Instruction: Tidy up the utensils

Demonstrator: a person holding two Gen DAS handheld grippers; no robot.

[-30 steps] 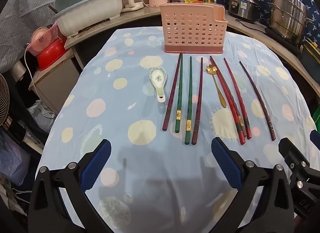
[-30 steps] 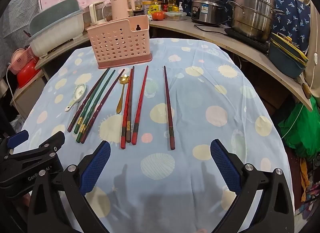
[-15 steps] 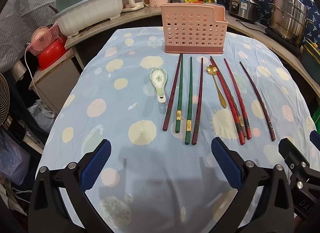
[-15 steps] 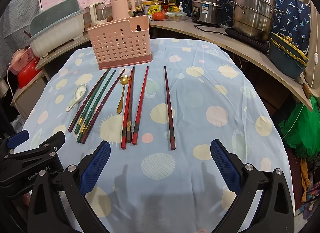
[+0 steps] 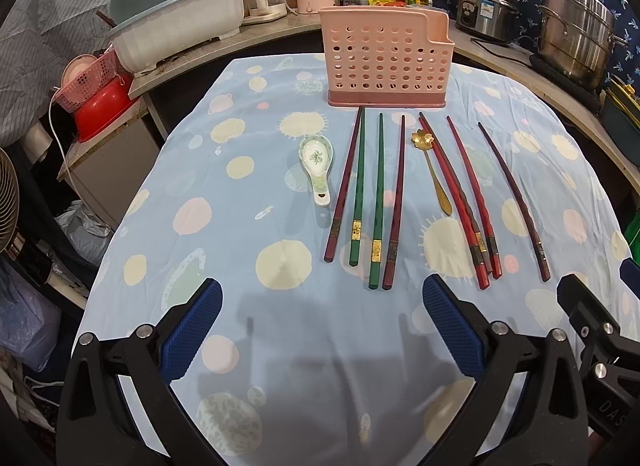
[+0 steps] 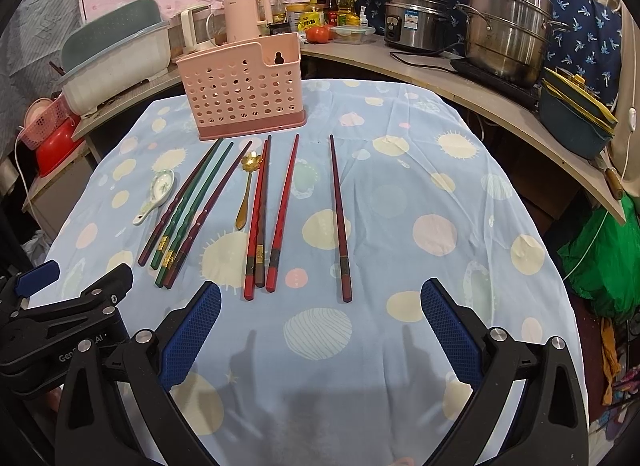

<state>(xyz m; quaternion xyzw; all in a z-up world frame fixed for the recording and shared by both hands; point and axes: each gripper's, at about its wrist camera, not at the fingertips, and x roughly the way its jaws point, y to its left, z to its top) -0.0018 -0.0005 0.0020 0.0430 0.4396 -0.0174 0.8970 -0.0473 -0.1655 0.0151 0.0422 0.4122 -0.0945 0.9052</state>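
Nothing stowed yet, by the look of it. Left gripper (image 5: 320, 326) spread wide, holding nothing, poised low over the tabletop (image 5: 248, 346); right gripper (image 6: 320, 326) likewise wide open and empty.

Ahead of the left gripper: two green chopsticks (image 5: 368, 193) between two dark red ones, ceramic spoon (image 5: 317, 163) off to the left of them. Ahead of the right gripper: red chopsticks (image 6: 268, 217) lying close together, gold spoon (image 6: 247, 189) just to their left, lone dark chopstick (image 6: 339, 217) apart on the right. Pink utensil holder (image 5: 386, 59) upright beyond all tips, apparently empty.

Likely trouble: thin sticks flat on loose cloth, so pinching fabric along with a stick, or two neighbours at once where they touch. Rolling away under a glancing fingertip. Tipping the light holder on a skewed insertion.
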